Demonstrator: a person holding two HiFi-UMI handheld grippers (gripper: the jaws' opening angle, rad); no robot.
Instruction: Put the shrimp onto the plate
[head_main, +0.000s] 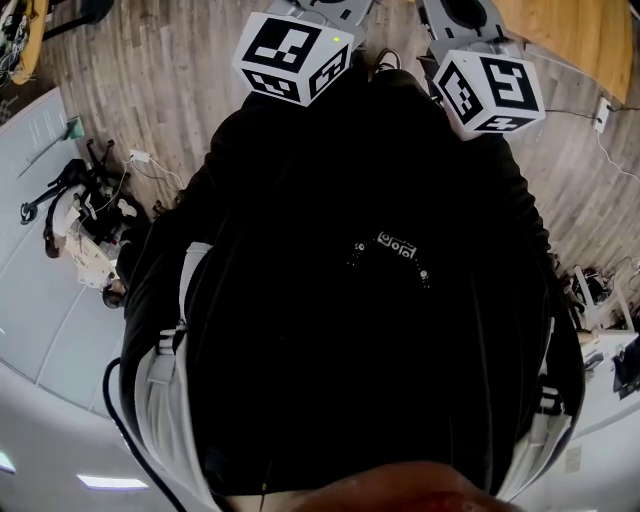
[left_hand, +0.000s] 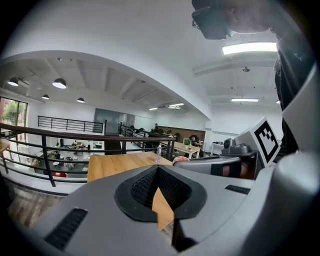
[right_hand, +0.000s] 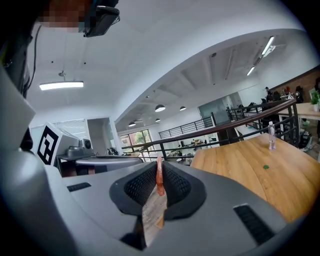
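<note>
A long light wooden bench (right_hand: 250, 170) stretched ahead, with a clear plastic bottle (right_hand: 271, 136) upright near its far edge. The person's black top (head_main: 350, 300) filled most of the head view. The right gripper (right_hand: 159, 172) was pinched narrow on a thin orange shrimp (right_hand: 159, 186), held in the air with the bench off to its right. The left gripper (left_hand: 158, 170) had its tips together, with nothing between them.

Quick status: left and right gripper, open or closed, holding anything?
Left gripper: closed, nothing between the jaws.
Right gripper: closed on the shrimp.
</note>
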